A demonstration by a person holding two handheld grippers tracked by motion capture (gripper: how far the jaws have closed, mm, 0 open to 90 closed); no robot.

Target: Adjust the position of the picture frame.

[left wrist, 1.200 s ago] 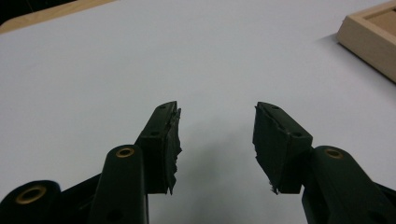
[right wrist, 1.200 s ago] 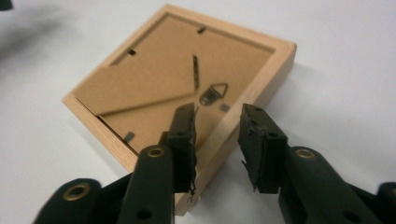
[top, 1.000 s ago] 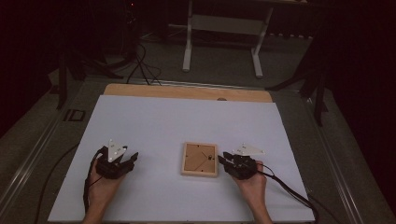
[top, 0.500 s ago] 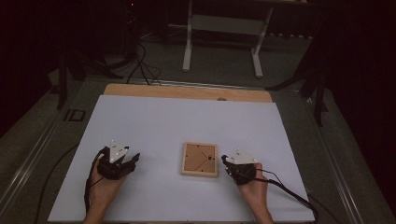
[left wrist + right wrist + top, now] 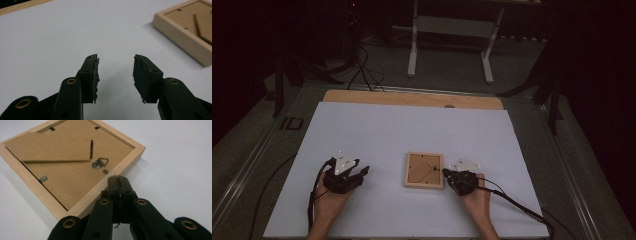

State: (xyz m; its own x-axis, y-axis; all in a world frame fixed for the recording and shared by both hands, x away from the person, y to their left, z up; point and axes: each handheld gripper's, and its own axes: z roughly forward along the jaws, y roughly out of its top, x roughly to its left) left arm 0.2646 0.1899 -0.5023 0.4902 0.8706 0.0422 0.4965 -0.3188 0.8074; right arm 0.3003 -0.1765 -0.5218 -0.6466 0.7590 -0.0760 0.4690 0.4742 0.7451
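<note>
**One frame, two grippers, one white table**

Dark floor surrounds the white table top [image 5: 412,135], which has a strip of bare wood [image 5: 412,98] along its far edge. Beyond it stand the two pale legs of a stand [image 5: 449,45], and black cables [image 5: 362,70] lie on the floor at the far left.

One wooden picture frame [image 5: 424,170] lies flat on the table, back side up, near the front edge and a little right of centre. In the right gripper view its brown backing board [image 5: 75,177] carries one folded easel leg [image 5: 50,147], one metal hanging ring [image 5: 99,163], and small dark retaining tabs, four of which can be counted.

Two grippers are in play, one in each hand. The left gripper [image 5: 115,72] rests well to the left of the frame, apart from it, its two jaws spread wide with bare table between them. Its worn pads [image 5: 95,75] look ragged at the edges. The right gripper [image 5: 118,180] sits at the frame's right side, its two jaws pressed together with nothing between them, the tips at the frame's wooden rim [image 5: 117,171]; whether they touch it cannot be told.

Each gripper wears one grey three-cornered plate and trails one cable toward the front of the table.
</note>
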